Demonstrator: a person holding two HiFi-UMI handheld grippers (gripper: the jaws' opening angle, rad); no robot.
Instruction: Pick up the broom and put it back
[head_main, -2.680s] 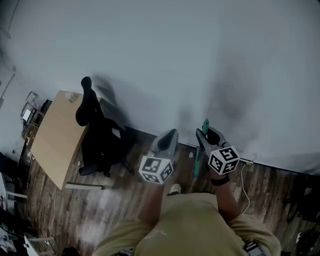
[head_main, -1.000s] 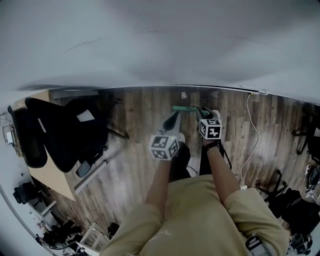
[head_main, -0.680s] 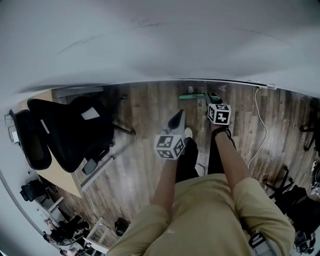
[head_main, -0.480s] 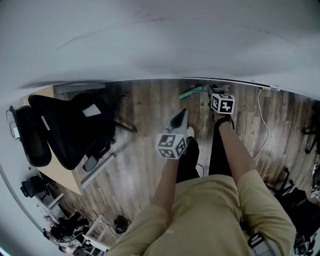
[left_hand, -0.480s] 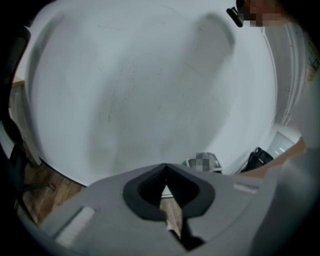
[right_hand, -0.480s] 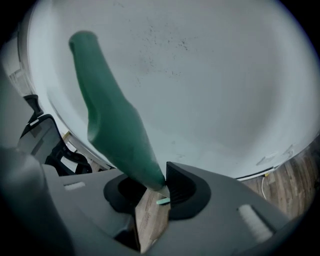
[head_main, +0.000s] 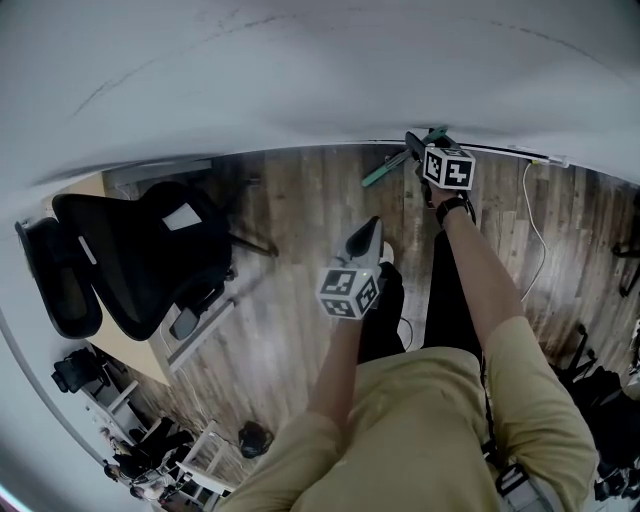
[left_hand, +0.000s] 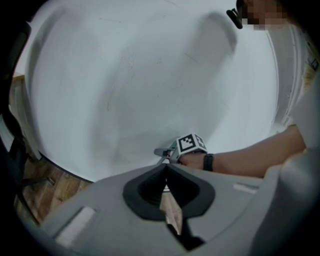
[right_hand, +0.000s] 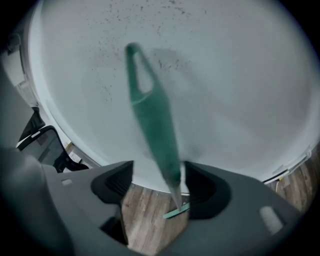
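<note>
The floor (head_main: 290, 215) is dark wood planks and runs up to a pale wall (head_main: 300, 80). A black chair (head_main: 140, 255) stands on it at the left, just beside a tan surface (head_main: 128, 358) that it partly hides. The broom (head_main: 385, 172) rests its green foot on the planks near the wall, with its handle tilted up. A white cable (head_main: 535, 225) trails over the boards at the right, starting by the wall. Dark clutter (head_main: 150, 465) sits on the floor at the lower left, too small to tell apart.
</note>
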